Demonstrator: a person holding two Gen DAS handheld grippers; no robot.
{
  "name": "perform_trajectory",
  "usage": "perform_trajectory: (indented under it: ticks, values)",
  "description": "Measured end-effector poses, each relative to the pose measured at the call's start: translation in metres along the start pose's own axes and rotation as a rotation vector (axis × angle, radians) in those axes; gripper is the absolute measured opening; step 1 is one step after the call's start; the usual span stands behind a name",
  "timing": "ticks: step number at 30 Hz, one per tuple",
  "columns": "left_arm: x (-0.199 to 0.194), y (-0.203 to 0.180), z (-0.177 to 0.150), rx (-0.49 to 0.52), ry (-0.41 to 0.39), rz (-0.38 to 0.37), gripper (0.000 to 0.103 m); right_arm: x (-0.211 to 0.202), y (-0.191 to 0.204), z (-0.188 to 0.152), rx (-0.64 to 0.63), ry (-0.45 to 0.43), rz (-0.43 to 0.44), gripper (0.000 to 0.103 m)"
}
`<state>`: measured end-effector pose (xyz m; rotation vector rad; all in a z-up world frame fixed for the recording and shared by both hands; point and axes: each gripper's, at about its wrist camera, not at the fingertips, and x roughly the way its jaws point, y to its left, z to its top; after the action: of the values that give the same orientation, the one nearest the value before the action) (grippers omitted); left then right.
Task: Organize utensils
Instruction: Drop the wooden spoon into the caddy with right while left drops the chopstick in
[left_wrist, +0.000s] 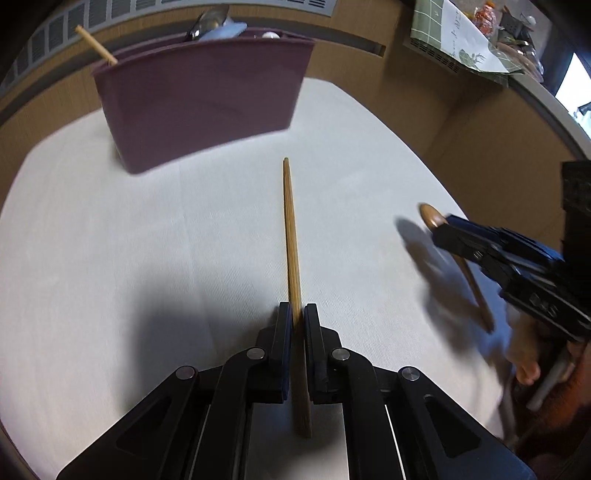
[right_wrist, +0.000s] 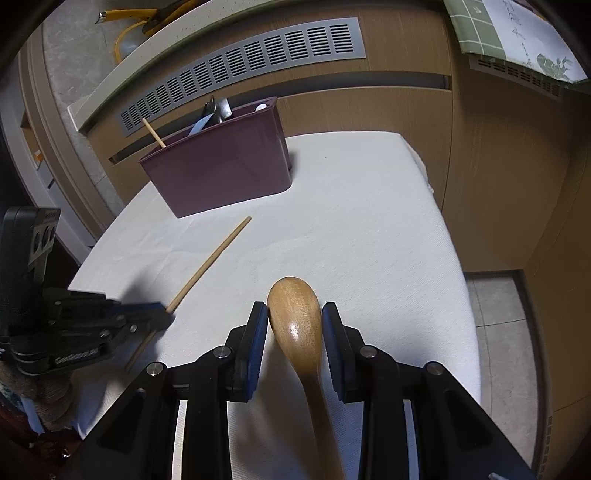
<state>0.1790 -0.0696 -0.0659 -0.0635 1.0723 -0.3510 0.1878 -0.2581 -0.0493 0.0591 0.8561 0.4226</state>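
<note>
On a desk (right_wrist: 369, 206) spread with a white cloth, a maroon utensil holder (left_wrist: 207, 107) stands at the far edge, in front of a slatted wall vent (right_wrist: 236, 62). A lone wooden stick (left_wrist: 96, 45) leans out of the holder's left corner, with metal cutlery (right_wrist: 218, 109) standing further along its back. In front of the holder, toward the person, the left tongs (left_wrist: 297, 314) are clenched on a wooden chopstick (left_wrist: 290, 229), their blue-lined pads (left_wrist: 285, 325) pressing its shaft near the thick end; the thin tip points toward the holder's front wall and stops short of it. The right wrist view shows the same chopstick lying slantwise on the cloth, below and left of the holder. To the right of the chopstick, still on the near side of the holder, the right tongs (right_wrist: 294, 314) straddle the bowl of a wooden spoon (right_wrist: 295, 310), its handle running back between the fingers (right_wrist: 334, 332); the bowl nearly fills the gap, and whether the pads press it cannot be told from either view. A green checked cloth (right_wrist: 480, 26) hangs at the upper right, well beyond the holder.
</note>
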Motion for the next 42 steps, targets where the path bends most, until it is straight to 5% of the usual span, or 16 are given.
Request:
perform_trajectory:
  ticks: [22,30,37,42]
  values:
    - [0.035,-0.006,0.065,0.036,-0.025,0.006,0.006,0.0,0.003,0.004,0.029,-0.053,0.032,0.028]
    - [-0.052,0.028,0.041,-0.192,-0.315,-0.172,0.006,-0.009,0.001,0.016,0.043,-0.095,0.048,0.028]
    - [-0.102,0.031,0.025,-0.158,-0.523,-0.073,0.006,-0.011,0.007,0.027,0.047,-0.114,0.068,0.028]
    - [-0.158,0.033,0.06,-0.145,-0.706,-0.05,0.006,-0.044,0.023,0.077,-0.034,-0.235,0.083,0.025]
